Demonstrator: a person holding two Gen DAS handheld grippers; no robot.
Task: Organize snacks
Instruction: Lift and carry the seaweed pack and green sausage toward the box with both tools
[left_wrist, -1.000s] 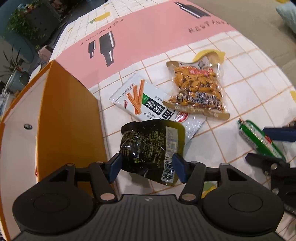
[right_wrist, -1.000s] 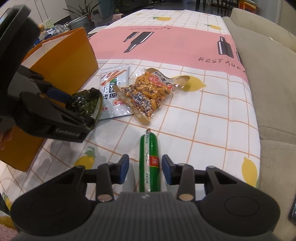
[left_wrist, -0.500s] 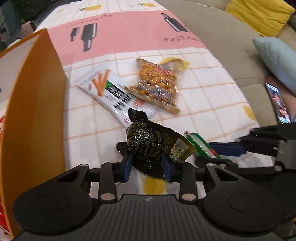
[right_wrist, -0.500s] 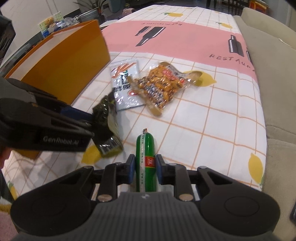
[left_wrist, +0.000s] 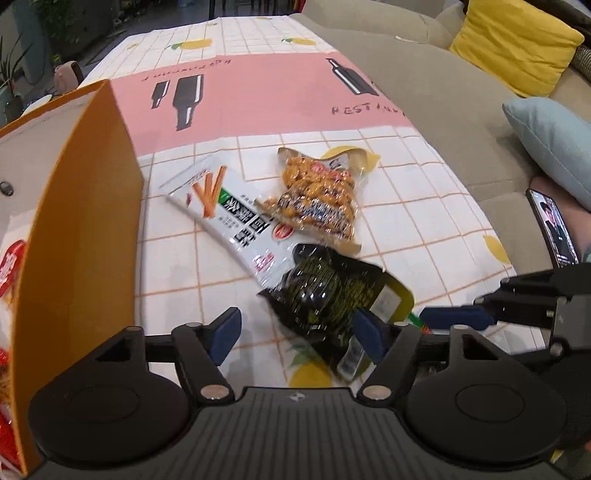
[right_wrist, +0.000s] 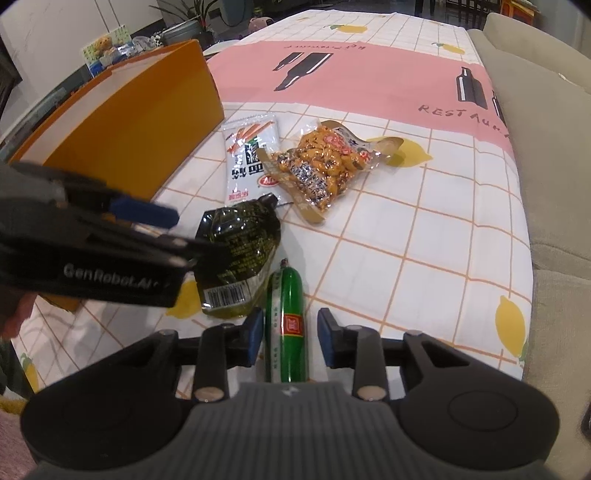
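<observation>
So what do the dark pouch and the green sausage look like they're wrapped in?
Dark pouch: probably thin plastic film, glossy; it crinkles and throws sharp glints, with a printed barcode panel. Green sausage: looks like smooth, tight plastic casing, shiny, with a pinched, clipped tip and a red label.

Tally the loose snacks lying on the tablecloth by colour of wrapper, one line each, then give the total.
Dark green-black pouch: 1
Green sausage stick: 1
White packet: 1
Clear bag of orange nuts: 1
Total: 4
</observation>
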